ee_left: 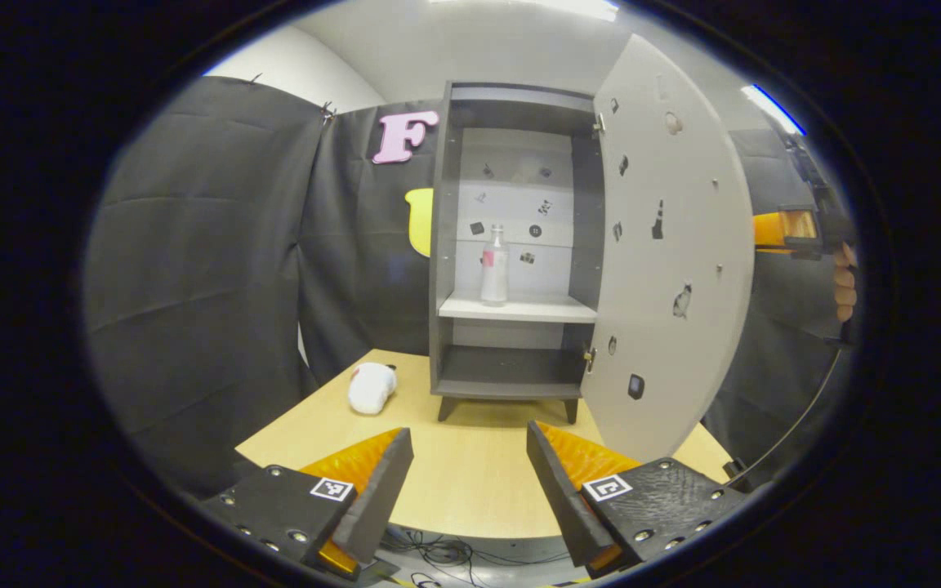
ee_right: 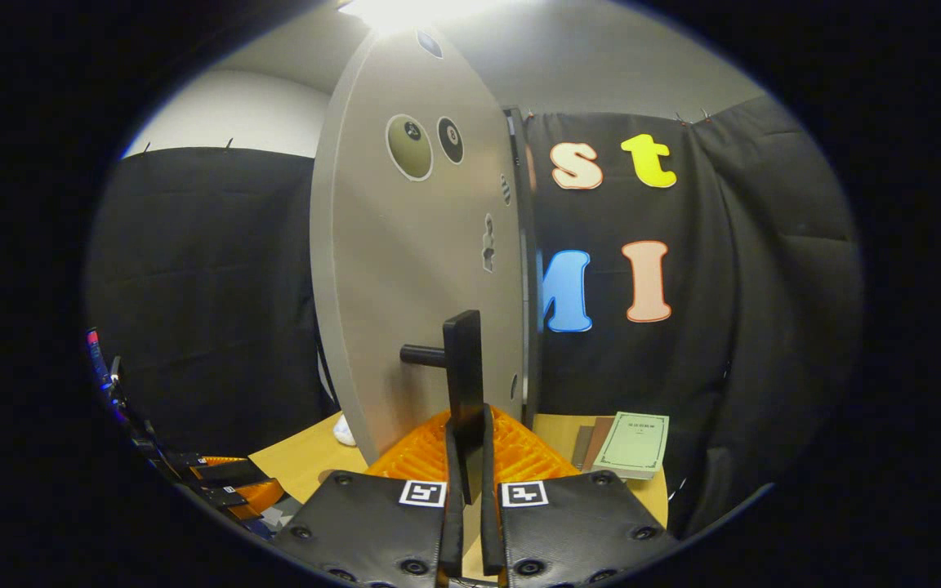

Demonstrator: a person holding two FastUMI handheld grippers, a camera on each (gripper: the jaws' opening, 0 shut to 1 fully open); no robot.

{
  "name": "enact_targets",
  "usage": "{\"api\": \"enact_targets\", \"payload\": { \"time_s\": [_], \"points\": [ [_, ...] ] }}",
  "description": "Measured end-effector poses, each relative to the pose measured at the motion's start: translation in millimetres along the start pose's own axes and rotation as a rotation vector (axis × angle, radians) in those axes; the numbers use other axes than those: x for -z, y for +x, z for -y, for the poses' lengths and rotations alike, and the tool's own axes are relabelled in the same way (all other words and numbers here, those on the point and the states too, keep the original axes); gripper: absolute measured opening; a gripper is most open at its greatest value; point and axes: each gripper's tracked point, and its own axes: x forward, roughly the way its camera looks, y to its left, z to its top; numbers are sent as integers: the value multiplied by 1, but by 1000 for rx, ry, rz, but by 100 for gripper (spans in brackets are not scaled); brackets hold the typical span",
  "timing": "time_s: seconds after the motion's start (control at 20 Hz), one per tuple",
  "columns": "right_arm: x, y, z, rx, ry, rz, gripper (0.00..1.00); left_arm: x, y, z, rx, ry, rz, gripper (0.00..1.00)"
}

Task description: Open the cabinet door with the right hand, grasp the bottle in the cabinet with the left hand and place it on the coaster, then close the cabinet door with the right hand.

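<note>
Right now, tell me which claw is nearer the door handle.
Right. The right claw is shut on the door handle; the left claw hangs open over the table's near edge, facing the bottle.

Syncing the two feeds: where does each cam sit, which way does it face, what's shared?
Left gripper view: rides the open left gripper, facing the open cabinet and bottle from across the table; a hand shows far right.
Right gripper view: rides the right gripper, shut on the door handle, facing the door's outer side.
Shared: cabinet door, table.
</note>
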Motion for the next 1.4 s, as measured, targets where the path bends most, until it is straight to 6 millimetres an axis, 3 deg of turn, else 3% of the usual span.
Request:
{"api": "enact_targets", "payload": {
  "time_s": [0.15,0.3,0.5,0.65,0.9,1.2,1.4],
  "points": [
    [1,0,13,53,-1,-2,10,-6,1,-2,4,21,6,84],
    [4,0,-5,-15,51,-14,8,-8,-1,-1,0,37,11,85],
    [0,3,14,10,-17,4,10,-2,-2,-7,-15,15,-6,85],
    [4,5,9,-15,55,1,10,3,2,-15,-21,27,-26,85],
    [5,5,11,16,69,7,10,-16,20,-28,-10,56,-4,86],
    [7,-5,14,108,156,-14,10,-43,69,-45,86,88,41,86],
    [8,-47,14,209,197,29,10,-57,118,-45,195,100,48,86]
  ]
}}
